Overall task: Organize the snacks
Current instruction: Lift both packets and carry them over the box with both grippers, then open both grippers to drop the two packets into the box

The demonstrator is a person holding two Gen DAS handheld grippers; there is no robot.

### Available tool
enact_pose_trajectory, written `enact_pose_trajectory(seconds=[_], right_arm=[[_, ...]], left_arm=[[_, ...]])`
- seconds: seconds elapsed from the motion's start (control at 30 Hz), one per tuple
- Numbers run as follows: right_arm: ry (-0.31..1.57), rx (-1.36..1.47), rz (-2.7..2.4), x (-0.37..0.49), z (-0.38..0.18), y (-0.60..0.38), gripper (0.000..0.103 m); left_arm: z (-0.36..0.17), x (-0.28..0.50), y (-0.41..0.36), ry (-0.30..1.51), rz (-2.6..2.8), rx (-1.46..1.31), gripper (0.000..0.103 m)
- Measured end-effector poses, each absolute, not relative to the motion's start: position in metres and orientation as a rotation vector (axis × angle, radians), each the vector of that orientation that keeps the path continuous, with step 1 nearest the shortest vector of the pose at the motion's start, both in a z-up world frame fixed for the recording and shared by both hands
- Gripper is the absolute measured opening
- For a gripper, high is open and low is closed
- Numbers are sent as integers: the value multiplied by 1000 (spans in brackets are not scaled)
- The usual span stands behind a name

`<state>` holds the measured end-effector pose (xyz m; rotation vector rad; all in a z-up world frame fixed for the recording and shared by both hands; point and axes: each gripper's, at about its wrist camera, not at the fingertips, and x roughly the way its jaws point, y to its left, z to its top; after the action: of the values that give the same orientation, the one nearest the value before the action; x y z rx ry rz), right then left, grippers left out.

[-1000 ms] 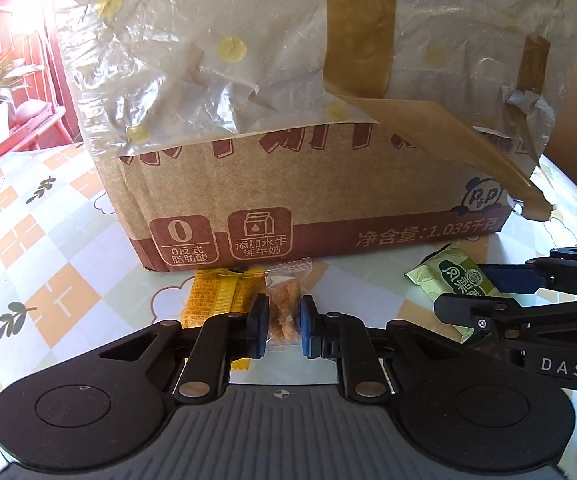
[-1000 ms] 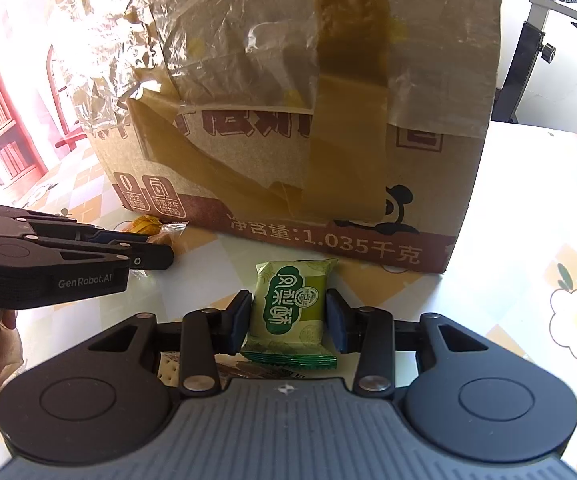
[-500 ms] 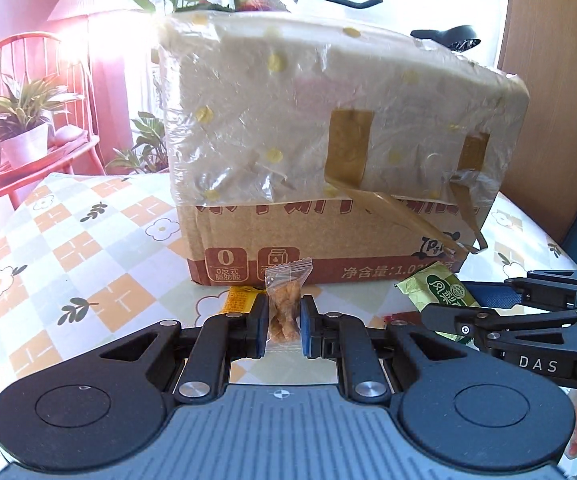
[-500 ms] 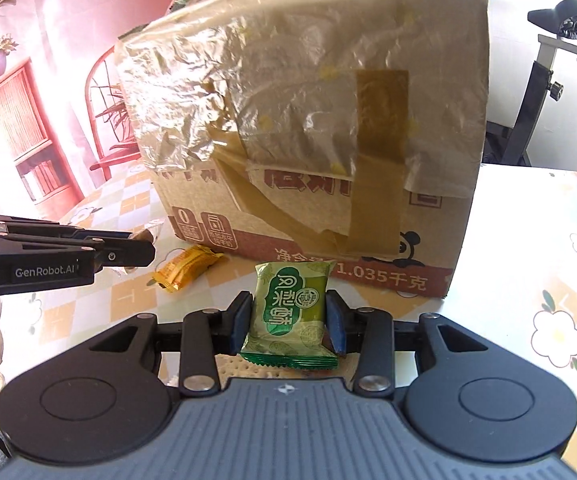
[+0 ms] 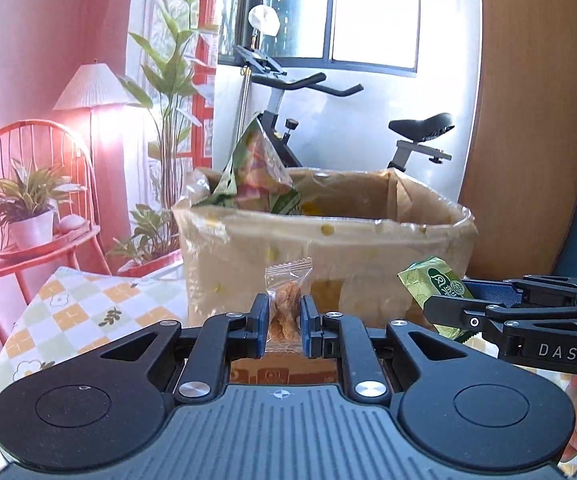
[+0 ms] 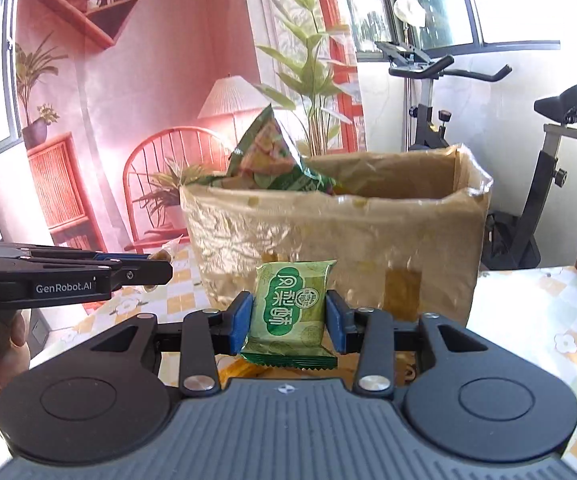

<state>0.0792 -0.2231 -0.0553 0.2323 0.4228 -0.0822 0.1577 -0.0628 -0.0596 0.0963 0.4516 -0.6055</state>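
Both claws hover level before the box (image 5: 328,248): left claw (image 5: 284,326) grasping clear packet (image 5: 286,304), right claw (image 6: 288,322) grasping green packet (image 6: 290,308).

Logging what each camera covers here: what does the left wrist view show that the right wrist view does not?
Only the left wrist view shows the left gripper head-on, shut on the small clear packet of brown snack pieces, with the wrapper's whole face visible. Only the right wrist view shows the right gripper squarely, shut on the green foil snack packet with white characters, plus a red wall shelf. Both show the open, plastic-wrapped cardboard box with a large green snack bag sticking out, and the checked floral tablecloth.
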Motion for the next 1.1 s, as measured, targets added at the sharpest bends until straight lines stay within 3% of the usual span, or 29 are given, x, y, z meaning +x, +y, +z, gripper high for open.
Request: enact_pose_trajectory(seconds=[0.33, 0.77, 0.8, 0.87, 0.97, 1.1], right_arm=[[295, 105, -153, 130, 6, -276, 41], [439, 194, -220, 187, -34, -344, 42], [453, 208, -222, 188, -36, -347, 42], [455, 211, -226, 186, -39, -348, 43], [436, 196, -234, 178, -38, -344, 52], [423, 193, -225, 168, -31, -336, 52]], left_arm=[[-14, 210, -126, 341, -621, 63, 17], [-26, 273, -183, 450, -577, 143, 20], [-27, 273, -183, 451, -580, 146, 23], [-30, 271, -180, 448, -591, 142, 51], [-33, 266, -176, 446, -581, 146, 56], [-31, 261, -163, 475, -591, 110, 59]])
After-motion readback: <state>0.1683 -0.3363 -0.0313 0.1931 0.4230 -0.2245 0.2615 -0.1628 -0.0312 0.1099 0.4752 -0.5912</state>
